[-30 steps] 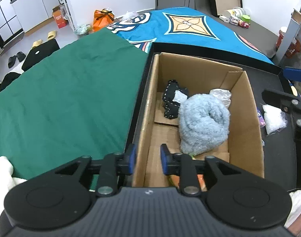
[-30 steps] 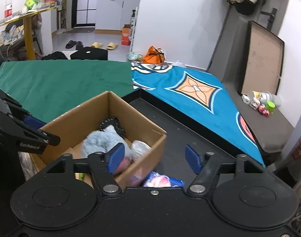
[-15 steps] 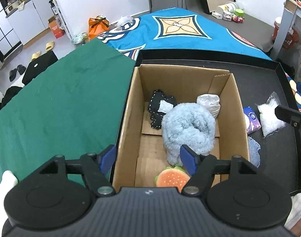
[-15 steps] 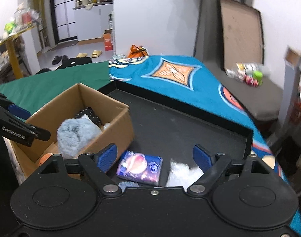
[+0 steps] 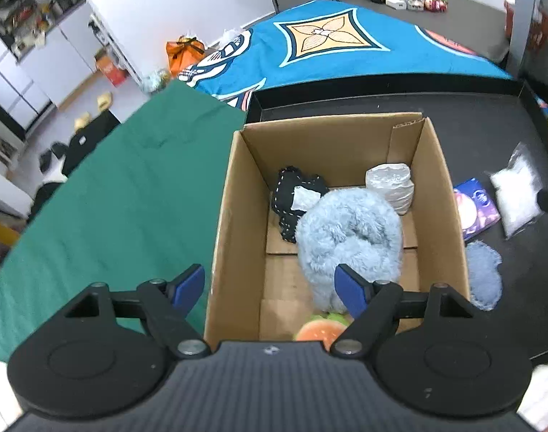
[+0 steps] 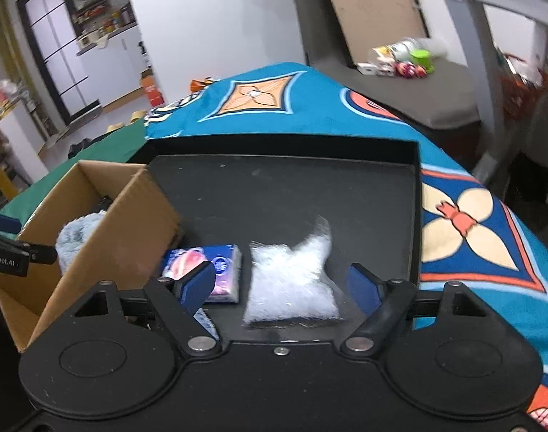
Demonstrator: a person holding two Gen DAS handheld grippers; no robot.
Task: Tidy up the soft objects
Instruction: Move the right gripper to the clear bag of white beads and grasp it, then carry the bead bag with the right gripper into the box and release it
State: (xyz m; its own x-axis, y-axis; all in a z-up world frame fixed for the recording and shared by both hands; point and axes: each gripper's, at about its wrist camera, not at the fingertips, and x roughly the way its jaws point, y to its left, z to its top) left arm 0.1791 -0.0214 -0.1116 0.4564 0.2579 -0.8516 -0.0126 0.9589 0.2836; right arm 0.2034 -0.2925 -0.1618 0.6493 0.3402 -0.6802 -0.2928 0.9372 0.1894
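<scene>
An open cardboard box [image 5: 439, 194] on the black tray [image 5: 490, 122] holds a fluffy light-blue bundle [image 5: 346, 230], a black dotted cloth [image 5: 292, 187], a white wrapped roll [image 5: 391, 187] and a burger plush [image 5: 320, 329]. My left gripper [image 5: 270, 288] hovers over the box's near left corner with nothing in its opening jaws. Right of the box lie a tissue pack [image 6: 223, 262], a white fluffy bag [image 6: 292, 270] and a pale blue cloth [image 5: 483, 273]. My right gripper [image 6: 281, 284] hangs above the bag. Its jaws are closing, the bag sits between the pads, and they do not press on it.
The tray's raised rim [image 6: 416, 216] runs close to the right of the bag. A teal patterned blanket [image 6: 472, 223] lies beyond it, and a green cloth [image 5: 112, 208] covers the surface left of the box. The left gripper's finger [image 6: 7, 252] shows beside the box.
The left jaws spread from nearly shut to wide, and the burger plush now shows in the box below them. The right gripper swung from over the box to low over the white bag.
</scene>
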